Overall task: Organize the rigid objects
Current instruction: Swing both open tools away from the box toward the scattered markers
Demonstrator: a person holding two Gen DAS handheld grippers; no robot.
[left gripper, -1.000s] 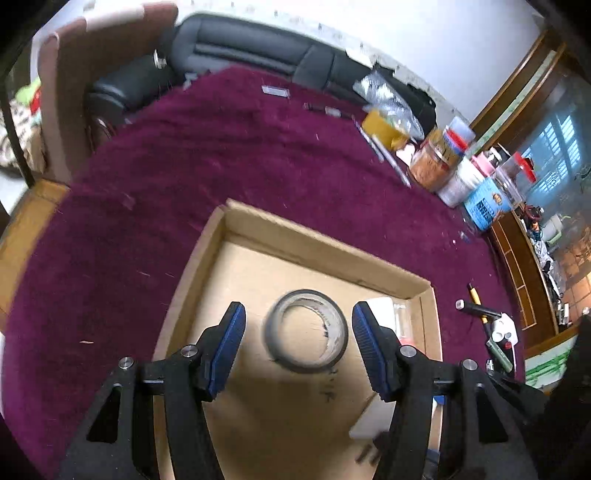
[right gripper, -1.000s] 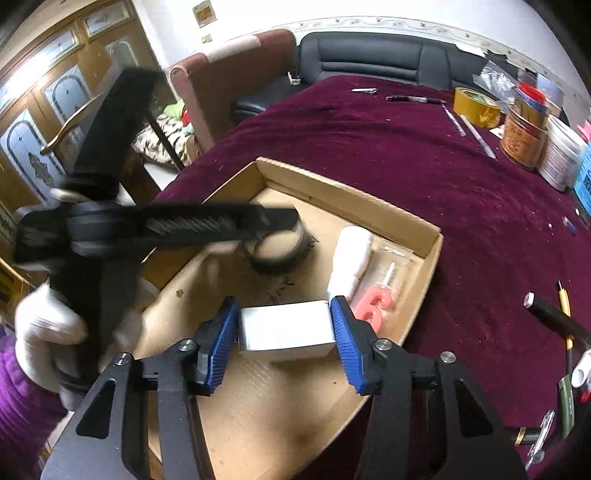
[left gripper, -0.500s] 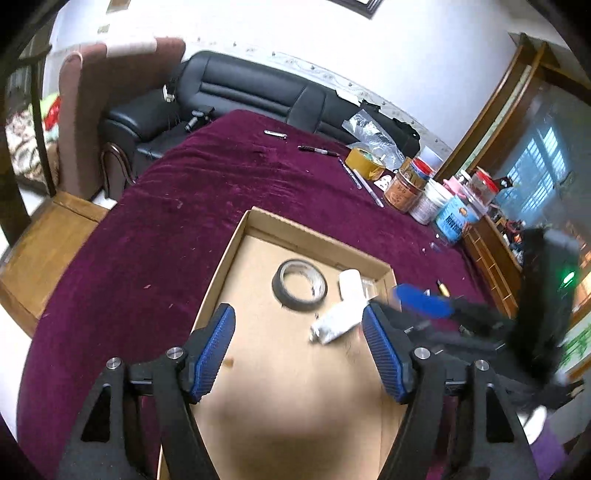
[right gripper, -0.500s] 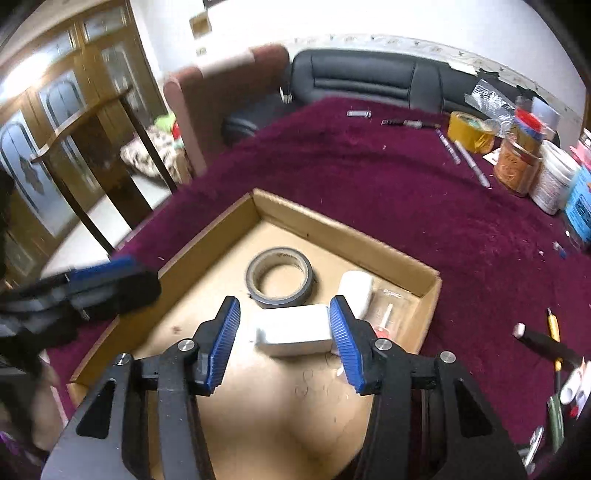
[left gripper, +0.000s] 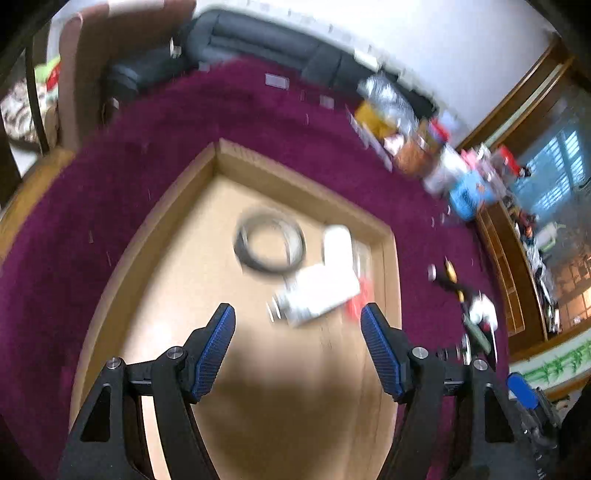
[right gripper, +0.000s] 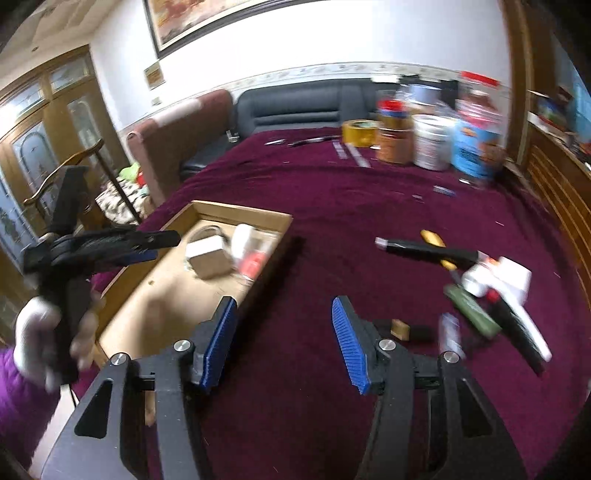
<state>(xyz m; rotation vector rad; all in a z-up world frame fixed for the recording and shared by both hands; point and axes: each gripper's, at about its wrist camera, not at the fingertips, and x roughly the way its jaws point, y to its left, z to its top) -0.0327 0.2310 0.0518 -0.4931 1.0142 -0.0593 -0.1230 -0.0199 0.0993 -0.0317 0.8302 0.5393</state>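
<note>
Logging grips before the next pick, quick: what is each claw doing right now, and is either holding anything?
Left claw: open, empty, above the cardboard tray.
Right claw: open, empty, over the maroon tablecloth.

bright indoor light, heavy motion blur

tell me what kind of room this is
Most likely a home living room. A black leather sofa stands against the wall under a large framed picture, and a table covered in a maroon cloth holds a cardboard tray and jars.
</note>
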